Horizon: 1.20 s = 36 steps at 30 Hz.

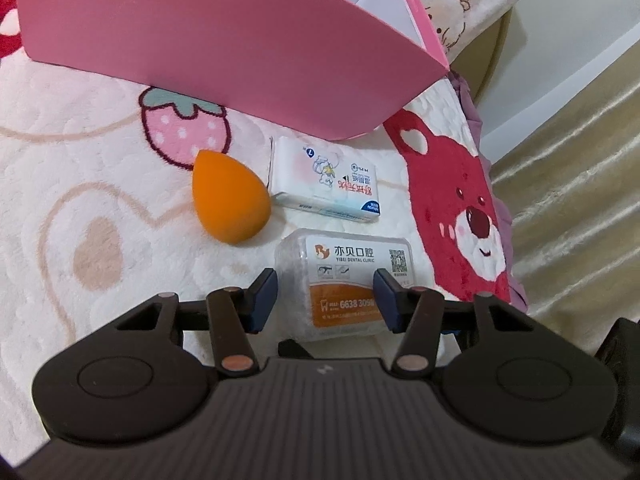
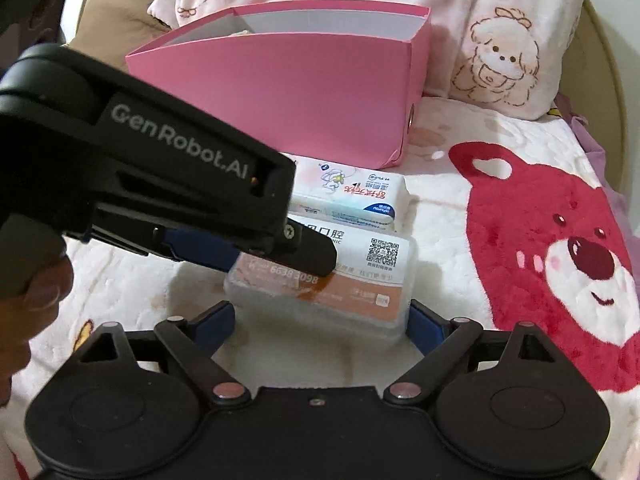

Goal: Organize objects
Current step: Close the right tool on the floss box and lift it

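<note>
Both pairs of fingers stand spread wide with nothing between their pads. My left gripper [image 1: 325, 300] hangs over the clear floss-pick box [image 1: 344, 280], its blue fingers [image 1: 262, 300] straddling the box's near end without closing on it; whether a pad grazes the lid I cannot tell. My right gripper [image 2: 322, 326] sits low at the box's other side, a finger off each near corner — open, not gripping.

From largest down: the bed blanket [image 1: 80, 200], cream plush with a big red bear face [image 1: 460, 216] and a pink strawberry print [image 1: 186, 134], carries everything. On it, at the far side, stands the pink paper box [image 1: 224, 44], open at the top with white inner walls; in the right wrist view a pillow with a puppy drawing [image 2: 500, 52] lies just behind it. Nearer me lies the floss-pick box, flat, with a white-and-orange dental clinic label and a QR code. Just beyond it, close to the pink box's base, lies the white tissue pack [image 1: 326, 178], also flat. Smallest, the orange makeup sponge [image 1: 228, 196] — teardrop-shaped — lies on its side just left of the tissue pack, apart from the floss-pick box.
</note>
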Each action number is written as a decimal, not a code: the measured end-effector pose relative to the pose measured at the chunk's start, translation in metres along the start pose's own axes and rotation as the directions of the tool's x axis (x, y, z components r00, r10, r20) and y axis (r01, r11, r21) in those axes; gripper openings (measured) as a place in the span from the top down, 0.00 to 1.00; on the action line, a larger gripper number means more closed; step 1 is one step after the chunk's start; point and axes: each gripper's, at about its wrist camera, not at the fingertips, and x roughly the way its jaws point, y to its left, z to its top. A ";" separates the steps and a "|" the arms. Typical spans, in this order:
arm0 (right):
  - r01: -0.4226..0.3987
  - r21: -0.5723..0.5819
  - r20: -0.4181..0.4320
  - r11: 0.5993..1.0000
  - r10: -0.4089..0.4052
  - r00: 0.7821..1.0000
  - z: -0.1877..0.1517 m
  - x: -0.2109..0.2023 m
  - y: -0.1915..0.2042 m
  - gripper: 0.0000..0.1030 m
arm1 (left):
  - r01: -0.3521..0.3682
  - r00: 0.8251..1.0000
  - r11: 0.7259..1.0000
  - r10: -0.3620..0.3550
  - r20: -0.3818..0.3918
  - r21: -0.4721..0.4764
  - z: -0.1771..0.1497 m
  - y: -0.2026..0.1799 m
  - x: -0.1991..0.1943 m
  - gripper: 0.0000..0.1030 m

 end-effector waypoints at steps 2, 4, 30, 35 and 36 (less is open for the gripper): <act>0.007 0.001 -0.001 1.000 -0.007 1.000 -0.001 -0.003 0.004 0.10 | -0.010 1.000 1.000 0.010 0.003 0.013 -0.003 -0.002 -0.005 0.50; 0.015 -0.009 -0.001 1.000 -0.015 1.000 0.001 -0.007 0.009 0.10 | -0.016 1.000 1.000 0.016 0.003 0.027 -0.004 -0.004 -0.011 0.50; -0.045 -0.103 0.081 0.994 0.054 0.995 0.059 -0.096 0.065 0.10 | -0.048 0.996 0.989 0.036 0.084 0.141 0.016 -0.032 -0.143 0.50; -0.079 -0.113 0.098 0.990 0.090 0.991 0.078 -0.104 0.073 0.10 | -0.047 0.995 0.992 0.035 0.095 0.118 0.031 -0.026 -0.163 0.50; -0.086 -0.118 0.101 0.989 0.098 0.990 0.081 -0.106 0.074 0.10 | -0.047 0.995 0.992 0.036 0.097 0.114 0.034 -0.025 -0.166 0.50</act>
